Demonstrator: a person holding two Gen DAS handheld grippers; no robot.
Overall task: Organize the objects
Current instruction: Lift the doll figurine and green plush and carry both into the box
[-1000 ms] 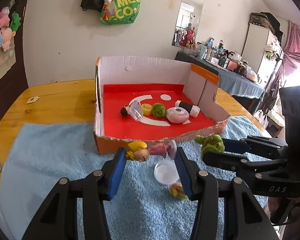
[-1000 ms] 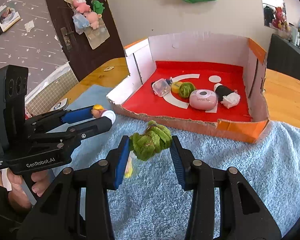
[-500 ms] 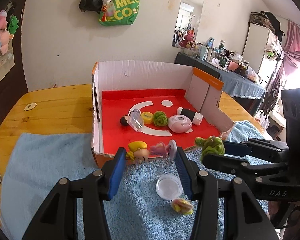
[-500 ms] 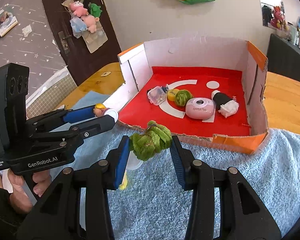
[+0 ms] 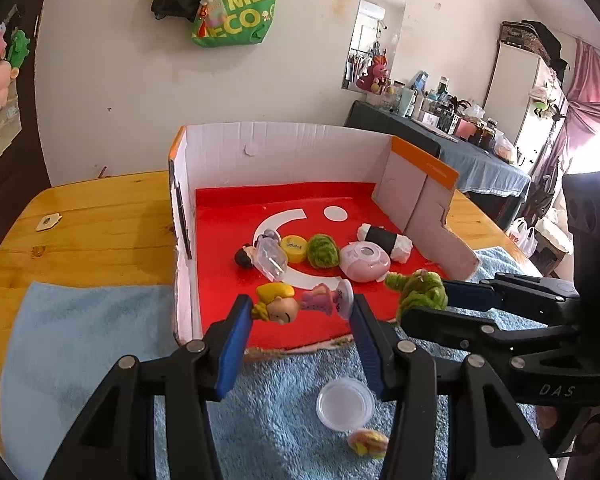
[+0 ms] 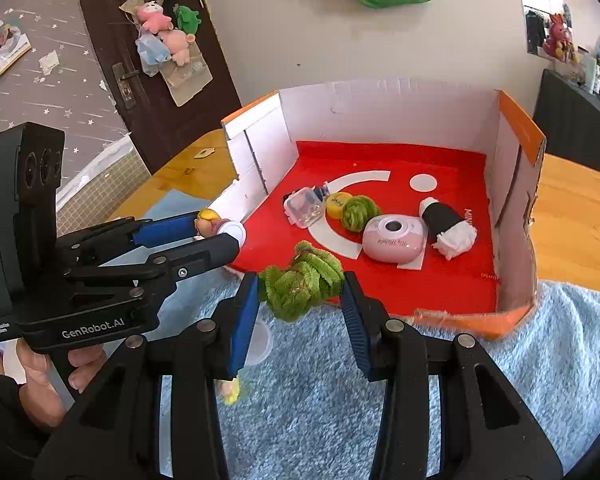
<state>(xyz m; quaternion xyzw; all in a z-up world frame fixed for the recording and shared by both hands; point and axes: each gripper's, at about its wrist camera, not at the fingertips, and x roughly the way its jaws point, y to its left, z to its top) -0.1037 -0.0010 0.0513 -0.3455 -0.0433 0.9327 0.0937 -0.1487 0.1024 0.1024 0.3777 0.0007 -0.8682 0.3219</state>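
Blue-padded fingers (image 5: 236,344) of left gripper (image 5: 300,312) clamped on yellow-haired pink plastic figurine (image 5: 300,304); right gripper (image 6: 300,304) clamped on fuzzy green yarn toy (image 6: 300,284); both above near edge of red-floored cardboard box (image 5: 284,140).

"MEC ECO" on green bag (image 5: 236,12), "GenRobot.AI" on left tool (image 6: 93,328), "DAS" on right tool (image 5: 557,390)

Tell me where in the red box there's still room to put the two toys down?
The box's red floor is bare along the back wall, around the white dot, and at the front left, between the left wall and the clear case. The middle is crowded: yellow cap, green pompom, pink case and black-and-white roll sit in a row.
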